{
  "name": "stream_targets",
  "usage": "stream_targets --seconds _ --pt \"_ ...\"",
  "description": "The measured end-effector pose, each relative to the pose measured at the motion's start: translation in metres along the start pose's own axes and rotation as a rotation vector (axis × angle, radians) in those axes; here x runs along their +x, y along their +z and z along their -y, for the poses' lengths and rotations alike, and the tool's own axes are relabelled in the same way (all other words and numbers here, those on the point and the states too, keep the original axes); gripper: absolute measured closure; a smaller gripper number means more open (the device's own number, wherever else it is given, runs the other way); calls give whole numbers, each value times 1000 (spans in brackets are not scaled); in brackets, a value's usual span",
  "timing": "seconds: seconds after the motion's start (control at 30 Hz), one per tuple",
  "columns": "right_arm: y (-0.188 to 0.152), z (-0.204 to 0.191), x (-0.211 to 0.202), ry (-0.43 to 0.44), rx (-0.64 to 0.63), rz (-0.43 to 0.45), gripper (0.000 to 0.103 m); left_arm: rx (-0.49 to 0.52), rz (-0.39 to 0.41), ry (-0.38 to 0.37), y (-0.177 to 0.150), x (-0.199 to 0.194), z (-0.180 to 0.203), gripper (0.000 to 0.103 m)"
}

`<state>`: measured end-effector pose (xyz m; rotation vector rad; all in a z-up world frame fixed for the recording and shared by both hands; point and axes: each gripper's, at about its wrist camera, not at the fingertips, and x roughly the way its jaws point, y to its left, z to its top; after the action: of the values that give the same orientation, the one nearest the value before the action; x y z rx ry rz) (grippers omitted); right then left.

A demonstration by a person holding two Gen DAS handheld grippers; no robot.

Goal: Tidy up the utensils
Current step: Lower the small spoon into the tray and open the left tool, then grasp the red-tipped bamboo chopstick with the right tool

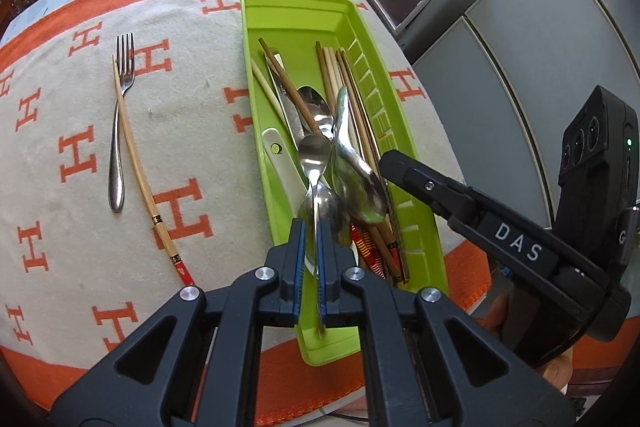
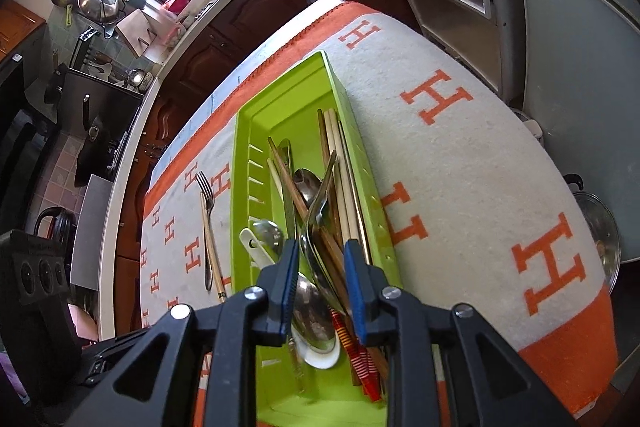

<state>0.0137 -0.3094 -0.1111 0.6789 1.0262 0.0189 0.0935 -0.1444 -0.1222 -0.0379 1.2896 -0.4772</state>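
My left gripper point(image 1: 314, 239) is shut on the handle of a steel spoon point(image 1: 315, 157), held over the green tray point(image 1: 256, 27) with its bowl pointing away from me. That spoon's bowl point(image 2: 266, 231) also shows in the right wrist view, above a white ceramic spoon point(image 2: 256, 251). In the tray lie several chopsticks point(image 1: 332, 67), other steel spoons point(image 1: 360, 183) and a knife. My right gripper point(image 2: 322, 267) hangs open above the tray's near end, with nothing gripped. A fork point(image 1: 120, 131) and one loose chopstick point(image 1: 138, 163) lie crossed on the cloth, left of the tray.
A beige cloth with orange H marks point(image 1: 180, 211) covers the table. Grey cabinets point(image 1: 520, 67) stand close past the table's right edge. In the right wrist view, a kitchen counter with pots point(image 2: 98, 1) sits beyond the far side, and a steel lid point(image 2: 600, 239) lies low at the right.
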Motion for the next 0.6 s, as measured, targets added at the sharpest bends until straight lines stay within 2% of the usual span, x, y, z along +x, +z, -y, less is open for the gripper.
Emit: stream_targets --seconds 0.27,0.6 --pt "-4 -5 -1 -7 -16 -2 80 -3 17 34 -6 -9 -11 101" --pt "-10 -14 -1 -23 -43 -7 80 -93 76 134 -9 -26 -61 101"
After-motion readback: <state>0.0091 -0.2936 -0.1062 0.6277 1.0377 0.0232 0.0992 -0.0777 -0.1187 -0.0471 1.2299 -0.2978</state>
